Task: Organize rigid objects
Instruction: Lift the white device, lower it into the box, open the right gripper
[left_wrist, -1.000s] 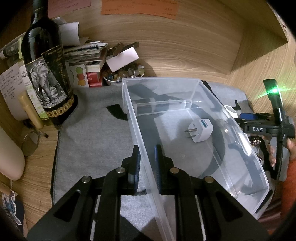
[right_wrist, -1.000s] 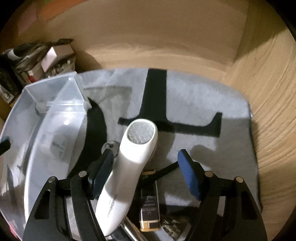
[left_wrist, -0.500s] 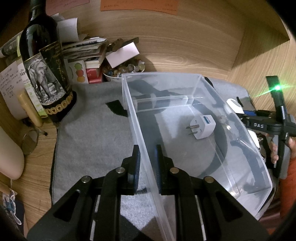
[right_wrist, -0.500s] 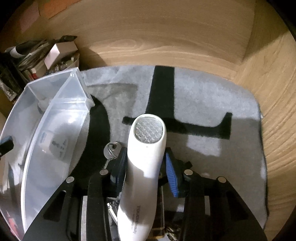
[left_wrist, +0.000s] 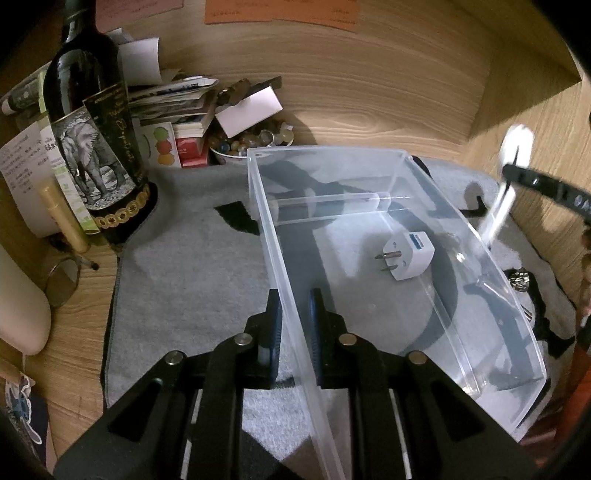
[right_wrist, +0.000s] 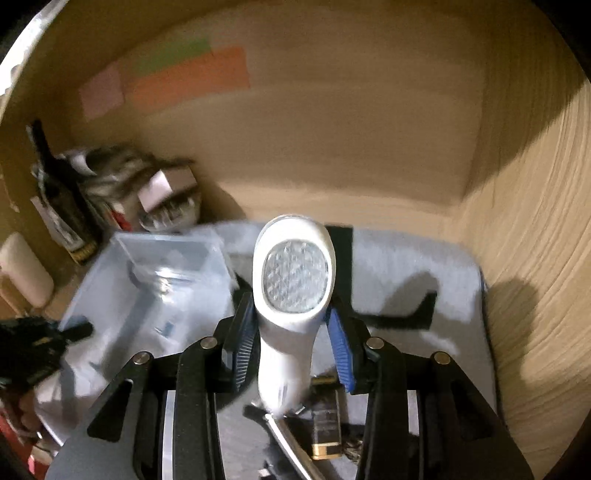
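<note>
— While the left hand-held gripper (left_wrist: 294, 325) sits low at the near end of the clear plastic bin (left_wrist: 476, 236), what's it got hold of?

— The bin's left wall. One finger is outside, one inside, both pressed against the plastic, so it's clamped on that wall. The bin rests on the grey mat (left_wrist: 192, 266) that covers the wooden surface (left_wrist: 85, 295).

— Anything in the bin?

— A white plug adapter (left_wrist: 408, 256), lying on the bin floor towards the right side, prongs pointing left. It's well ahead of the left hand-held gripper and apart from it.

— And the right one?

— The right hand-held gripper (right_wrist: 291, 347) is squeezed around a white handheld device (right_wrist: 293, 291). The blue-padded fingers (right_wrist: 341, 354) press its narrow body from both sides, and its wide head with the textured round face sticks out forward past the fingertips, tilted upward. It's lifted off the mat, to the right of the bin and just beside its rim. From the left camera it's a white blur above the bin's right wall.

— What's under it?

— A small dark item with a gold end (right_wrist: 327, 424) and a metal piece (right_wrist: 291, 443) on the mat below the gripper. They're too blurred to name.

— Around the edges?

— A dark wine bottle with an elephant label (left_wrist: 92, 147) stands at the mat's far left corner, next to a stack of papers and small boxes (left_wrist: 177, 107) and a bowl of beads (left_wrist: 251, 142) against the back wall.
</note>
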